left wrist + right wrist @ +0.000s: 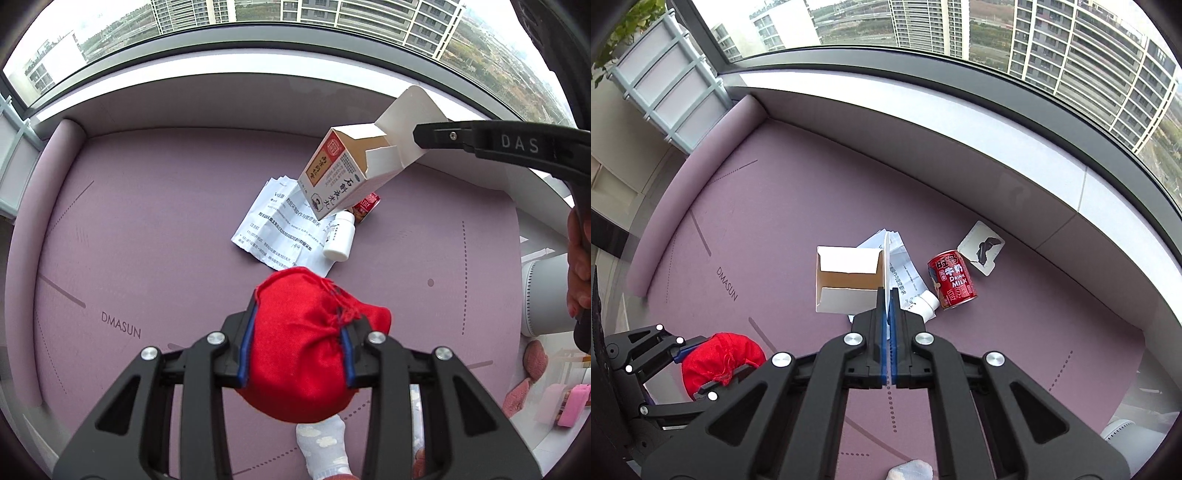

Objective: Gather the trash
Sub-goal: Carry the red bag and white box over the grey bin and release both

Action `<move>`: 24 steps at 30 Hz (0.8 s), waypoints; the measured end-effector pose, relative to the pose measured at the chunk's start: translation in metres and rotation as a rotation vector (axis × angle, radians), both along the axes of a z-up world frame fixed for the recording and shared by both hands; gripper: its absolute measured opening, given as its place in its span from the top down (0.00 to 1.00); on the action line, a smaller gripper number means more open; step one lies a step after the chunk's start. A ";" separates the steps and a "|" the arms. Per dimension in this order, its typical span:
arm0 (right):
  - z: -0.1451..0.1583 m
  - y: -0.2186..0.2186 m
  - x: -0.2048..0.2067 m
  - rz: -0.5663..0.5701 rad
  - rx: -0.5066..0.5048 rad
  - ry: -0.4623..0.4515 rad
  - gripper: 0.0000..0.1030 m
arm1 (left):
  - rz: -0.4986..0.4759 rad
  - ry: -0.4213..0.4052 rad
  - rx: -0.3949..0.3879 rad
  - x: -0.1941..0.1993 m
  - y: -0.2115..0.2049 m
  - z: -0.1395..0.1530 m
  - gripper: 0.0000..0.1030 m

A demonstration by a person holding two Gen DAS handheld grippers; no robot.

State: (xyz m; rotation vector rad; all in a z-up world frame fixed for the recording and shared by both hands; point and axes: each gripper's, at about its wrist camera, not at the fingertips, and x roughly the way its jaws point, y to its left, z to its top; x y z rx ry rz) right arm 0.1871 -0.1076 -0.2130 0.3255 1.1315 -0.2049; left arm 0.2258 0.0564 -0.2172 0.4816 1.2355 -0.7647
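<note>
The left gripper [297, 354] clamped a red drawstring cloth pouch [306, 343] at lower centre. The right gripper [888, 306], jaws closed, pinched the flap of an open white cardboard box [847, 280] at mid-frame. The mauve mat [798, 206] lay bare toward upper left.

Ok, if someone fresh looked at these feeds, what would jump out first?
Probably the red cloth pouch, clamped in the left gripper above the purple mat. Next, the open medicine carton, hanging in the air by its flap from the shut right gripper, over the leaflet, white bottle and red milk can.
</note>
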 end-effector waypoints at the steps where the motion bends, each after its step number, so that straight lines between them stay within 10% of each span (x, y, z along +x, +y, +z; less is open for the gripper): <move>1: 0.011 0.002 -0.004 -0.010 -0.002 -0.002 0.99 | -0.003 -0.004 -0.001 0.000 0.001 0.011 0.65; 13: 0.123 0.022 -0.083 -0.142 -0.020 -0.033 0.99 | -0.088 -0.046 -0.024 -0.028 -0.006 0.121 0.65; 24: 0.155 -0.011 -0.202 -0.319 -0.010 -0.065 0.99 | -0.211 -0.101 -0.044 -0.099 -0.073 0.155 0.65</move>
